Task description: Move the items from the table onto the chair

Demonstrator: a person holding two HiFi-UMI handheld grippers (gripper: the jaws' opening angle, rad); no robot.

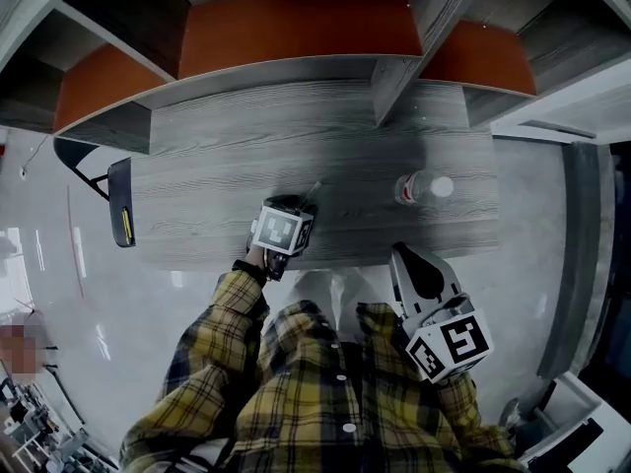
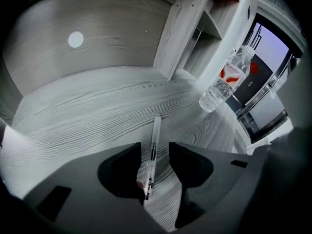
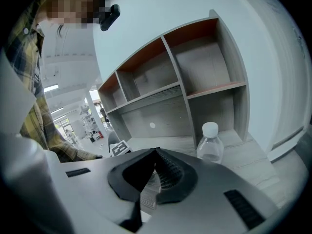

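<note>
Grey wood-grain table point(image 1: 227, 156) runs below an open shelf unit point(image 1: 296, 28) with orange-backed compartments. Close to the table's near edge, about midway along it, lies a slim clear pen point(image 2: 154, 145). Its long axis runs near to far, leaning slightly right at the far end. The left gripper point(image 2: 155, 152) points steeply down over it with its jaws apart, one on each side of the pen's near half. The pen sits closer to the left jaw, perhaps just touching it, and a clear gap separates it from the right jaw, so nothing is clamped. The pen's far end sticks out beyond the jaw tips. Since the jaws straddle the pen across its axis, closing them looks like all the pickup needs. A clear water bottle point(image 1: 422, 187) stands upright well to the right on the table. The right gripper point(image 3: 156, 152), jaws together and empty, hangs off the near edge, nearer the bottle than the pen.
</note>
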